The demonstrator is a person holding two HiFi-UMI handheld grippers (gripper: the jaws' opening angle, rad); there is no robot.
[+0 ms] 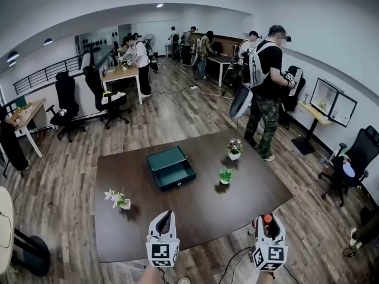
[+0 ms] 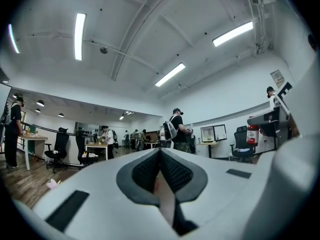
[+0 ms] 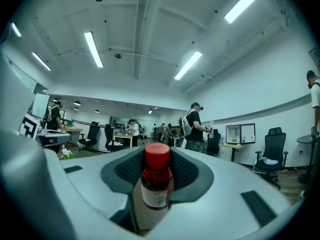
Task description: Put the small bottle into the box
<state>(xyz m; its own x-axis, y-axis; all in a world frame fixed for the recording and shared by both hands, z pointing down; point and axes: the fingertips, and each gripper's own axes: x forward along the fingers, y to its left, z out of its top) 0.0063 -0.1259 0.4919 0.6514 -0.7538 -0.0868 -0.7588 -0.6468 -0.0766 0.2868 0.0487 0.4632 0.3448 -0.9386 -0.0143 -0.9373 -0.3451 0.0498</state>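
Office flooring is wood plank, with a dark desk (image 1: 189, 218) standing centrally. At its near edge the left claw (image 1: 166, 216) is clenched, pads together on nothing. Beside it the right claw (image 1: 267, 220) is clamped on the small bottle (image 3: 156, 184), which stands upright between the pads, red cap up. At mid-desk sits the open teal box (image 1: 170, 167), well apart from both claws. Small potted plants (image 1: 225, 176) stand around it. Beyond the desk stands a person with a backpack (image 1: 266, 87).

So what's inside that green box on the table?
The open teal box looks empty: only its bare bottom shows. Its near wall hides a thin strip of the bottom. The small bottle is not in it; the right gripper holds it.
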